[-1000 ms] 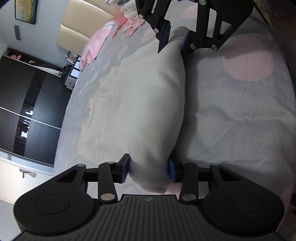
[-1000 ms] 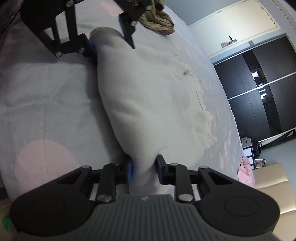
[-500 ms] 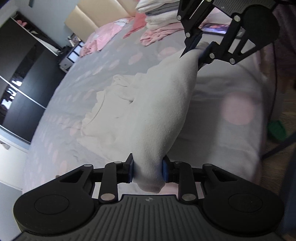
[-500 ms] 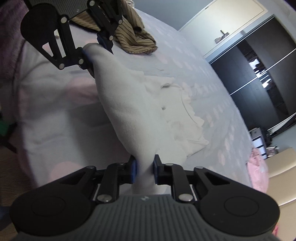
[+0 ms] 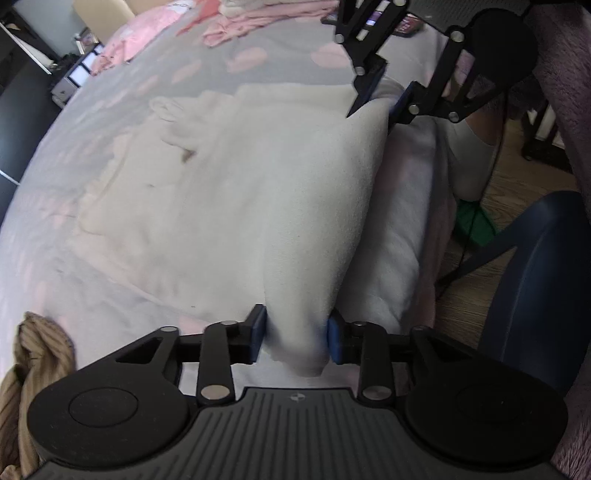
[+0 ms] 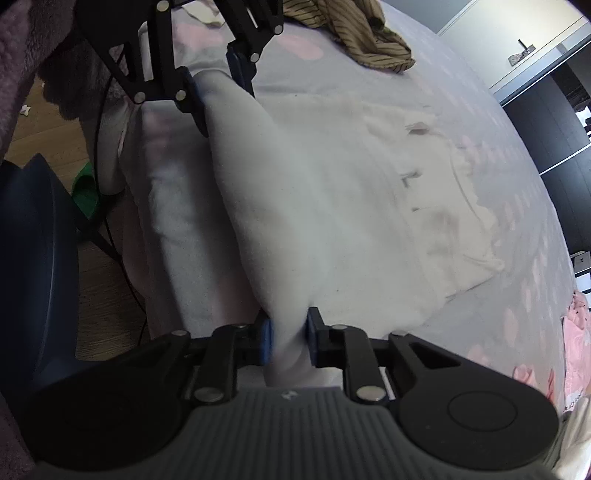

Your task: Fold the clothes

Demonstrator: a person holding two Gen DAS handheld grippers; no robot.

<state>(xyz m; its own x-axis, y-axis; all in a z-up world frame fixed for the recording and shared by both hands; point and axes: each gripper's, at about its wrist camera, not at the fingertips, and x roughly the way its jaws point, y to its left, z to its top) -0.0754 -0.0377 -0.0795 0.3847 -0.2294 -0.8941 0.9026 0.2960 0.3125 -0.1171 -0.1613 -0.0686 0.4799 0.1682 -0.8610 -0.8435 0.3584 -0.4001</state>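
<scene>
Both grippers (image 5: 295, 334) (image 6: 289, 341) on cream garment's (image 5: 258, 192) bedside edge

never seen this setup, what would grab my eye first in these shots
The cream garment dominates: its near edge is lifted off the grey bed with pink spots, pinched at one end by the left gripper and at the other by the right gripper. A brown striped garment lies crumpled beyond it, and pink clothes pile near the headboard.
</scene>
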